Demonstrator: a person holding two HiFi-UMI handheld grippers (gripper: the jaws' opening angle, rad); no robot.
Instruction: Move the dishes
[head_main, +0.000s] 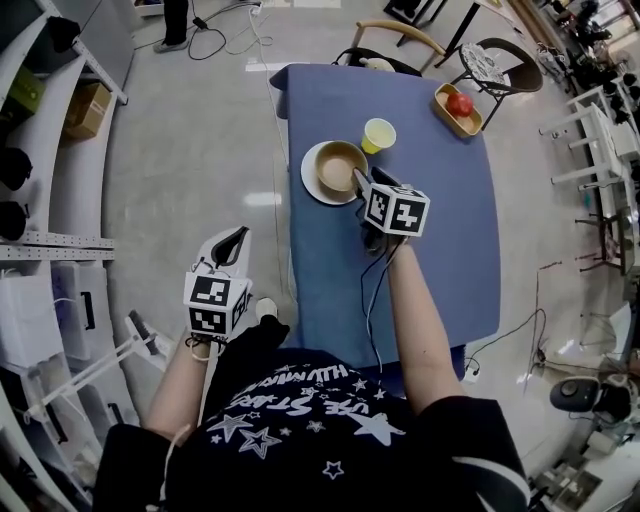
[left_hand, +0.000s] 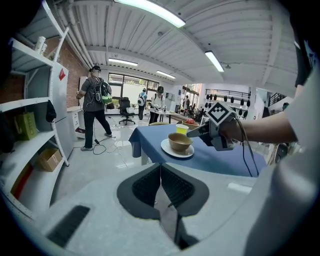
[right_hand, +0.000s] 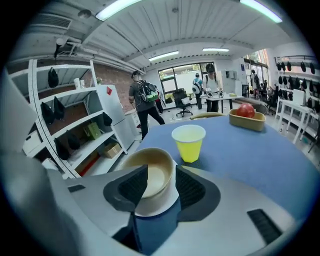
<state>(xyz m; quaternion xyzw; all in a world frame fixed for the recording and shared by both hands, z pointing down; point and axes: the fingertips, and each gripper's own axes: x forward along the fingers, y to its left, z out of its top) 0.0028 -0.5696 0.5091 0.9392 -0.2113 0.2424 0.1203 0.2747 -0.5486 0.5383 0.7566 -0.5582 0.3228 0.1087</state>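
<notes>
Tan bowl on white plate straddled at its rim by right gripper, fingers parted and not clamped, left gripper fingers clenched on nothing, blue worktop

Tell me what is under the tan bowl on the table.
Under the tan bowl sits a white plate, its rim showing beside the bowl, on the blue table. The plate's centre is covered by the bowl, so anything there cannot be seen.
</notes>
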